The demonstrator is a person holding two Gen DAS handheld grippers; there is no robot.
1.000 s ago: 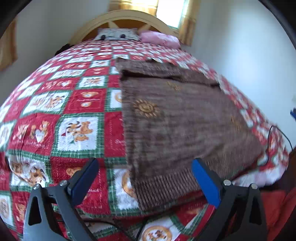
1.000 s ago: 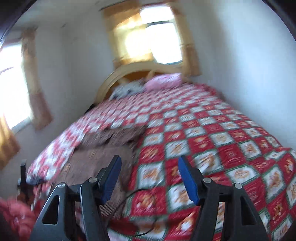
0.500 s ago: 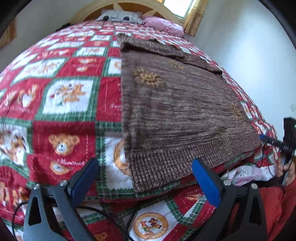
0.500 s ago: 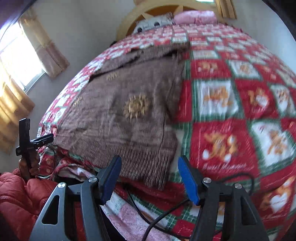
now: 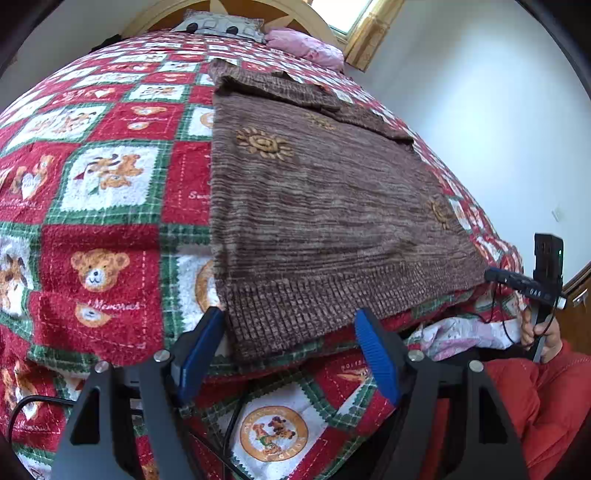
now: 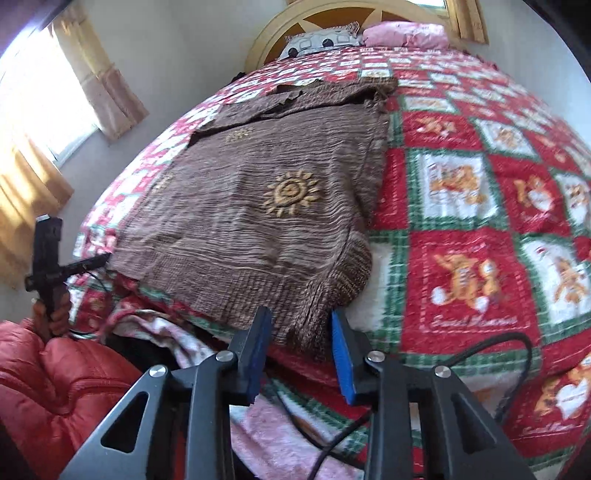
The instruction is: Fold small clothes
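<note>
Sweater: brown knit sweater (image 5: 317,206) with gold sun motifs, lying flat on the bed (image 5: 110,229), its ribbed hem at the near edge, close to the bed's right side in the left wrist view; the sleeves lie folded across its far end.
Hem corner: in the right wrist view one near corner of the sweater (image 6: 258,221) is bunched and raised.
Left hand-held gripper (image 5: 291,343): blue pads wide apart, holding nothing, poised at the near bed edge with the hem's corner between and just beyond the pads.
Right hand-held gripper (image 6: 300,343): pads partly closed, with the bunched hem corner between them; whether they pinch the cloth I cannot tell.
Bed cover: red, green and white teddy-bear quilt (image 6: 480,229).
Headboard end: a grey pillow (image 5: 218,27) and a pink pillow (image 5: 303,48).
Cable: black cable (image 6: 491,354) on the quilt near the right hand-held gripper.
Containers: none visible.
</note>
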